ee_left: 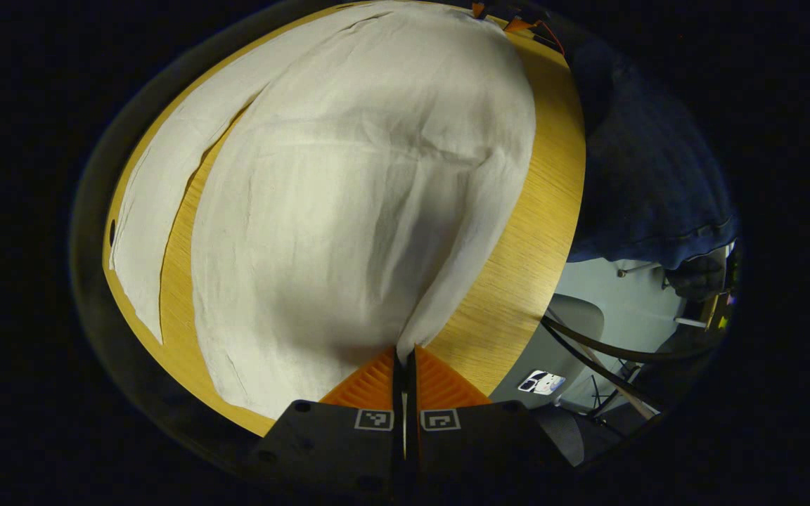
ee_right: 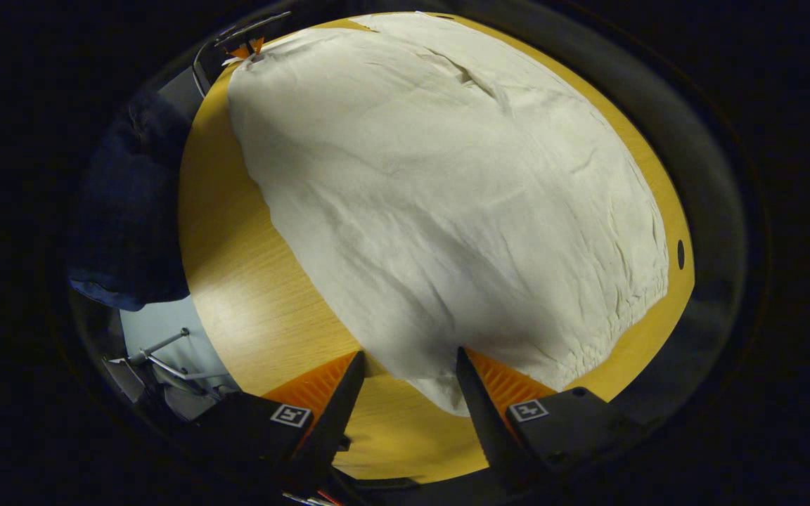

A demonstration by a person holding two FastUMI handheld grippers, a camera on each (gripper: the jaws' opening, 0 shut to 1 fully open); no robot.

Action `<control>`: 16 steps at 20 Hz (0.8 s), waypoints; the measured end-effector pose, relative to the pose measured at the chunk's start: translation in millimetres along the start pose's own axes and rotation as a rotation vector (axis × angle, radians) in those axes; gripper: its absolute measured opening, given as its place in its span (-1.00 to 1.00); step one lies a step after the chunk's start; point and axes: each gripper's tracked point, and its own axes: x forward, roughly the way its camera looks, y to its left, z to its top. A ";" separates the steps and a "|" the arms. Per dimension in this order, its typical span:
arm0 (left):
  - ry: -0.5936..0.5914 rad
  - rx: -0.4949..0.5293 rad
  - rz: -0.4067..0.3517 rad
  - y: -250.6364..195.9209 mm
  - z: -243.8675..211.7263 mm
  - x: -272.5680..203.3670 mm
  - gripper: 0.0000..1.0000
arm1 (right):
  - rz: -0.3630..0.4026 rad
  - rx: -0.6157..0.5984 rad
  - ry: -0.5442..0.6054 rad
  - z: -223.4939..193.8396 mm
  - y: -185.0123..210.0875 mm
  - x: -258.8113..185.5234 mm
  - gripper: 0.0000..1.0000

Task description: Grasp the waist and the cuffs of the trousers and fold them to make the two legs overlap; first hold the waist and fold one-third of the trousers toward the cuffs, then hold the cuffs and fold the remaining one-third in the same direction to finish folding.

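Pale trousers [ee_left: 349, 211] spread over the wooden tabletop [ee_left: 517, 281]. Left tool [ee_left: 405, 355] pressed together, pinching a corner of the cloth. Right tool [ee_right: 405, 372] spread, with the trousers' near edge lying between its fingers. No readable writing.

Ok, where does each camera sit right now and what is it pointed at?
Left gripper view: rides the left gripper, looking along the trousers on the wooden table; its fingers are closed on a fabric corner.
Right gripper view: rides the right gripper, fingers apart over the trousers' edge.
Shared: trousers, table, the person's dark sleeve, and each camera glimpses the other gripper at the far end.
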 end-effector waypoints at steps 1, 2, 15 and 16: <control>0.001 0.000 -0.003 -0.1 -0.6 0.3 -1.00 | -0.002 0.003 0.011 -0.3 0.5 0.0 0.72; 0.002 -0.001 -0.006 -0.2 0.0 0.5 -1.00 | -0.007 0.013 0.026 1.1 -0.7 -2.1 0.67; -0.027 -0.053 0.040 -0.3 2.2 -1.7 -1.00 | -0.116 0.118 0.039 -0.9 -17.2 -3.9 -0.74; -0.037 -0.068 0.055 -0.2 2.6 -1.5 -1.00 | -0.132 0.141 0.021 0.3 -18.9 -4.8 -0.77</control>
